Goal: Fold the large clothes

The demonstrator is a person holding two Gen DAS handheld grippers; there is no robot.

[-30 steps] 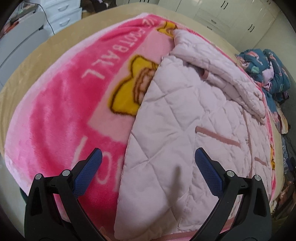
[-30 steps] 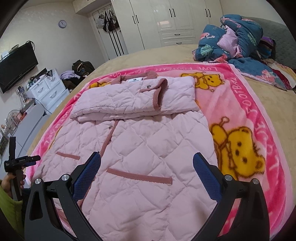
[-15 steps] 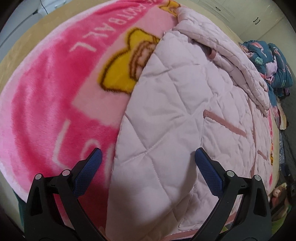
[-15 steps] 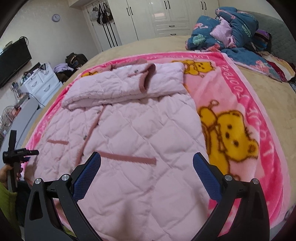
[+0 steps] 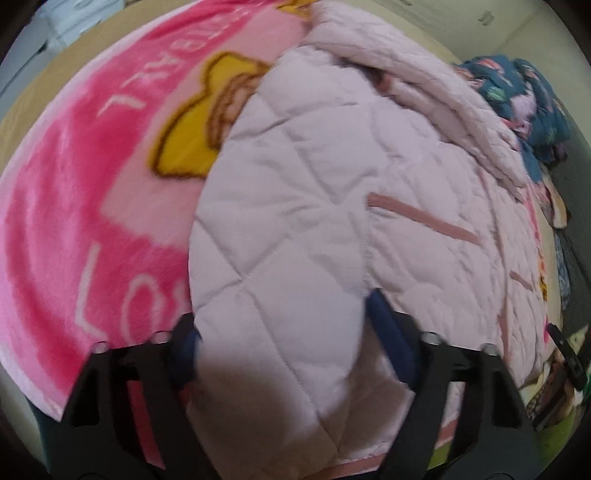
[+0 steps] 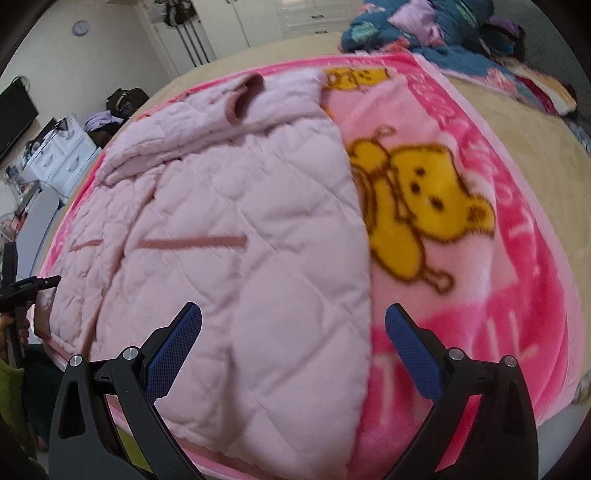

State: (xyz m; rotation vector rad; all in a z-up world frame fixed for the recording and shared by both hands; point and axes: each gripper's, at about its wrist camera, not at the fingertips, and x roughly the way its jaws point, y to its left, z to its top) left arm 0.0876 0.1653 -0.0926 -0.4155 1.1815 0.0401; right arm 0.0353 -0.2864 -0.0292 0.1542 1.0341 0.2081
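Observation:
A pale pink quilted coat (image 5: 332,177) (image 6: 229,221) lies spread on a pink bear-print blanket (image 5: 92,166) (image 6: 461,240), its upper part folded down across the far end. My left gripper (image 5: 284,332) is open around the coat's near left hem corner, with padded fabric bulging between the blue pads. My right gripper (image 6: 293,347) is open just above the coat's near right hem edge, not touching it. The left gripper also shows at the left edge of the right wrist view (image 6: 26,288).
The blanket covers a beige bed (image 6: 517,122). A heap of blue patterned bedding (image 6: 424,26) (image 5: 524,92) lies at the far right. White wardrobes (image 6: 295,18), a white dresser (image 6: 59,155) and a wall TV (image 6: 14,114) stand beyond the bed.
Both grippers have moved down and forward to the coat's near hem. The left one now has the hem corner between its pads; the right one has shifted right over the coat's edge.

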